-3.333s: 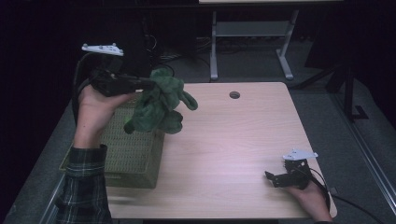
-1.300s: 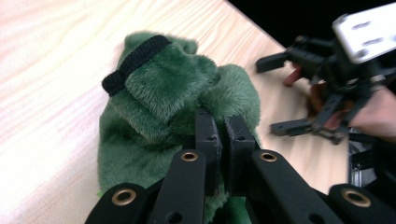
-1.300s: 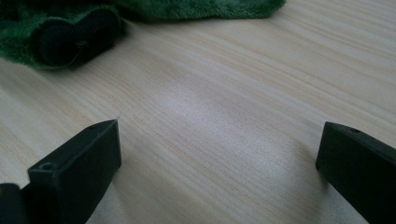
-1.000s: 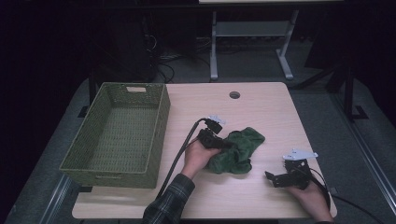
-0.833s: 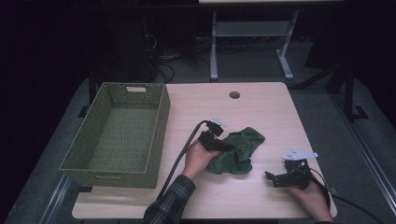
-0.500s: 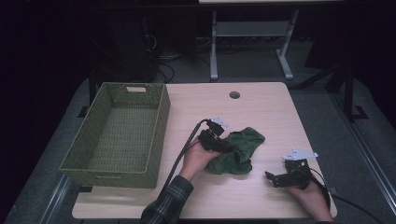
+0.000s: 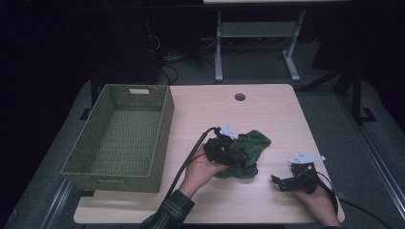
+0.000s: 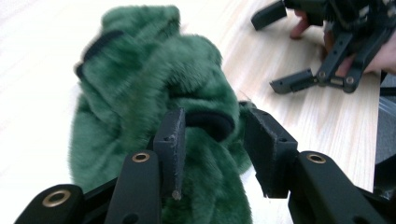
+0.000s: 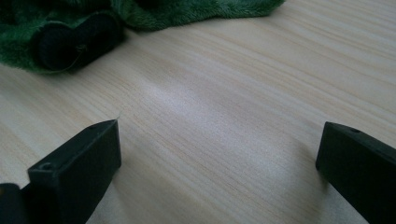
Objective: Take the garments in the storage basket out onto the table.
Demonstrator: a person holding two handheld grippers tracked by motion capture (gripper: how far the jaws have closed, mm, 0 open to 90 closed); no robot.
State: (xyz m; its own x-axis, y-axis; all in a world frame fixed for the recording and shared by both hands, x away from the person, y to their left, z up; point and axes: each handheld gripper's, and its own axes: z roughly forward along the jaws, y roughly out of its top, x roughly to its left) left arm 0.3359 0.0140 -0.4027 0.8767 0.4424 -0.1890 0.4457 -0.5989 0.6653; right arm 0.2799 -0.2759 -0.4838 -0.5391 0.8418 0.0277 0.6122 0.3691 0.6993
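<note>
Lying crumpled on the pale wooden counter (image 7: 267, 109), the dark green plush fabric item (image 7: 246, 152) sits right of centre, its long axis running from the near left toward the far right corner, a rounded flap pointing to the far right. The left claw (image 7: 237, 157) reaches into it from the left; in the left gripper view its jaws (image 8: 215, 140) stand a narrow way apart with a fold of green fur and a black band between them, the left jaw against the fur, though whether they pinch it cannot be told. The right claw (image 7: 282, 182) rests near the counter's front right, just beside the fabric but apart from it, jaws spread wide over bare wood. A green woven rectangular basket (image 7: 162, 119) stands at the counter's left side, long axis running front to back. No writing is readable anywhere.
</note>
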